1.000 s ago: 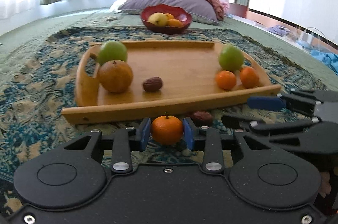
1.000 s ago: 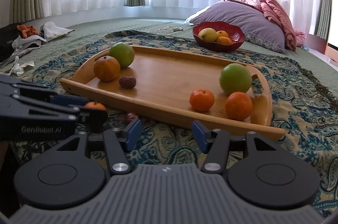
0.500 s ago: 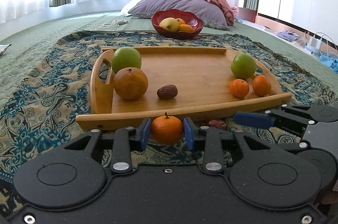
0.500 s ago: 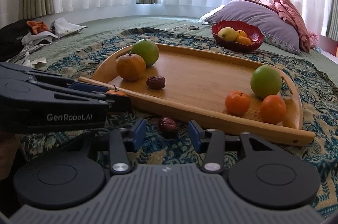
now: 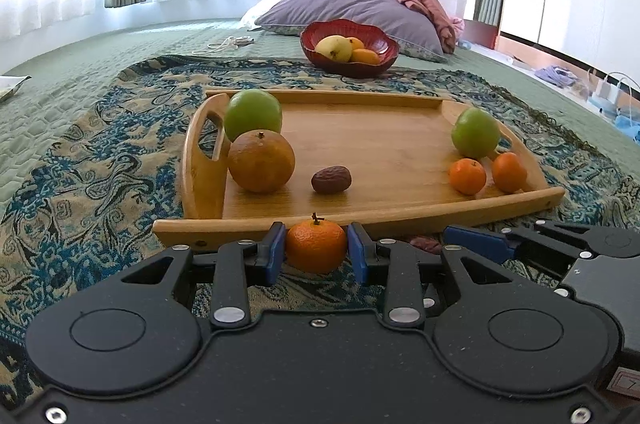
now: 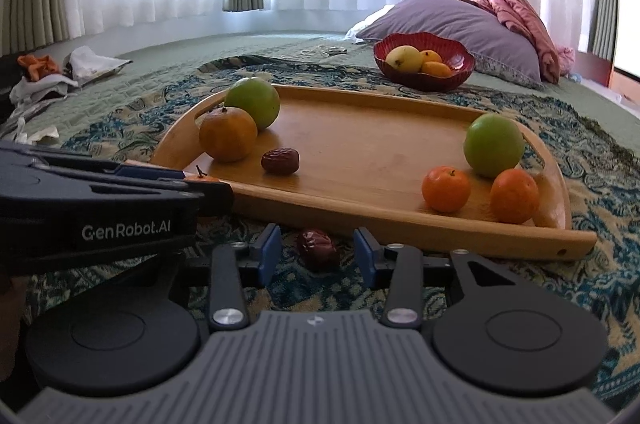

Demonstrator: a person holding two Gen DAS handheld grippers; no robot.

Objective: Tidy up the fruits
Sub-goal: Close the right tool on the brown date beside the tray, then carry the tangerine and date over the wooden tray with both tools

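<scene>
My left gripper (image 5: 316, 254) is shut on a small mandarin (image 5: 316, 246), held just in front of the near rim of the wooden tray (image 5: 360, 220). The tray holds two green apples (image 5: 253, 114), a large orange (image 5: 261, 161), a brown date (image 5: 331, 179) and two small mandarins (image 5: 467, 176) at its right end. My right gripper (image 6: 316, 250) is open, its blue pads on either side of a second date (image 6: 317, 248) lying on the patterned cloth before the tray. The left gripper's body (image 6: 100, 208) shows at the left of the right wrist view.
A red bowl (image 5: 349, 48) with yellow and orange fruit stands behind the tray, in front of a purple pillow (image 5: 352, 8). The tray lies on a blue patterned cloth (image 5: 100, 164) over a green bedspread. Crumpled paper and cloth (image 6: 60, 72) lie at the far left.
My left gripper has risen with the mandarin and drawn back a little from the tray. My right gripper has moved left and narrowed, bringing the loose date between its pads.
</scene>
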